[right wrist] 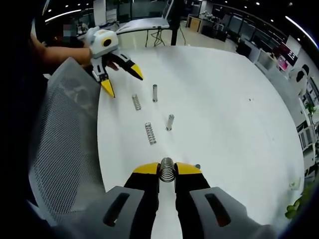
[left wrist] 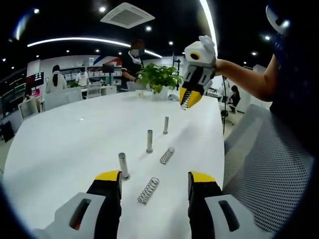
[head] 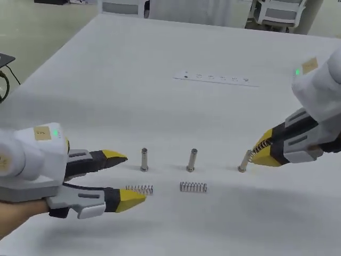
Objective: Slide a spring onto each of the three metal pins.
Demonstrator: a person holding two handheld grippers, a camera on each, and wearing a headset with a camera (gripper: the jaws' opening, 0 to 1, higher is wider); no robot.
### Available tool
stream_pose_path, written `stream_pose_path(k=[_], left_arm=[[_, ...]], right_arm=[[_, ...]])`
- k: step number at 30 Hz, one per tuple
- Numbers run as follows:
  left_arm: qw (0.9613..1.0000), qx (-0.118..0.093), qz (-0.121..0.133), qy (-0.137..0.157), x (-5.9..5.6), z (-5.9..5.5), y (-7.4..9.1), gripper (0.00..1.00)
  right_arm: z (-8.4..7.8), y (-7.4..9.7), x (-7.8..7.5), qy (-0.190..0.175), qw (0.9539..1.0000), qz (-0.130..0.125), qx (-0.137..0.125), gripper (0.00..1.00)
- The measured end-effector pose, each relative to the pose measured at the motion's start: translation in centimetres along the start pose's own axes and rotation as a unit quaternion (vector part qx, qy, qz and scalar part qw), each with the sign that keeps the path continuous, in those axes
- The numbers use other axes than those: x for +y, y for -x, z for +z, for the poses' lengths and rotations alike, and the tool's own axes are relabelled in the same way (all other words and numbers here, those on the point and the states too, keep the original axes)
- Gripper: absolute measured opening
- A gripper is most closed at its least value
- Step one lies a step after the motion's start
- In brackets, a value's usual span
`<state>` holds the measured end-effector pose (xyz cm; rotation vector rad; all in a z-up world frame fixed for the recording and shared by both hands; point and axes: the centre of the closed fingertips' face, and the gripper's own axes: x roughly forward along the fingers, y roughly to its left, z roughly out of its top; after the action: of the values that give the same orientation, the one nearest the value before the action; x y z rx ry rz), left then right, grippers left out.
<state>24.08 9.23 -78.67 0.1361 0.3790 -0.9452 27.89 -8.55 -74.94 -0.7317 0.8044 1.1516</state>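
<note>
Right gripper (head: 262,153) clamps a spring (right wrist: 167,170), axis along its fingers, toward a pin (head: 244,161). Left gripper (left wrist: 154,176) gapes, another spring (left wrist: 148,190) lying just beyond its fingertips.

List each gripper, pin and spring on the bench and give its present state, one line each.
left gripper: open, empty, by the left spring.
right gripper: shut on the held spring, by the right pin.
held spring: clamped between the jaws, not on a pin.
left pin: upright, bare.
middle pin: upright, bare.
right pin: standing, bare.
left spring: lying loose on the table.
middle spring: lying loose on the table.
</note>
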Motion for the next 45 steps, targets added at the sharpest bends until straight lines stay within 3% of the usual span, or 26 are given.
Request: stream_pose_path(k=[10, 18, 31, 45], left_arm=[[0.9999, -0.002, 0.012, 0.008, 0.2, -0.1, 0.1, 0.57], [0.9997, -0.001, 0.019, 0.017, 0.4, -0.2, 0.2, 0.63], [0.9995, -0.003, 0.022, 0.023, 0.3, -0.1, 0.2, 0.71], [0.9995, -0.005, 0.017, 0.024, 0.1, 0.0, 0.0, 0.74]], right_arm=[[-1.2, -0.3, -2.8, 0.003, 0.9991, -0.023, 0.034, 0.09], [-1.3, -1.5, -4.2, 0.013, 0.9981, -0.017, 0.059, 0.09], [-2.5, -3.1, -4.9, 0.017, 0.9953, 0.005, 0.095, 0.09], [-3.2, -3.8, -5.2, 0.013, 0.9941, 0.014, 0.107, 0.09]])
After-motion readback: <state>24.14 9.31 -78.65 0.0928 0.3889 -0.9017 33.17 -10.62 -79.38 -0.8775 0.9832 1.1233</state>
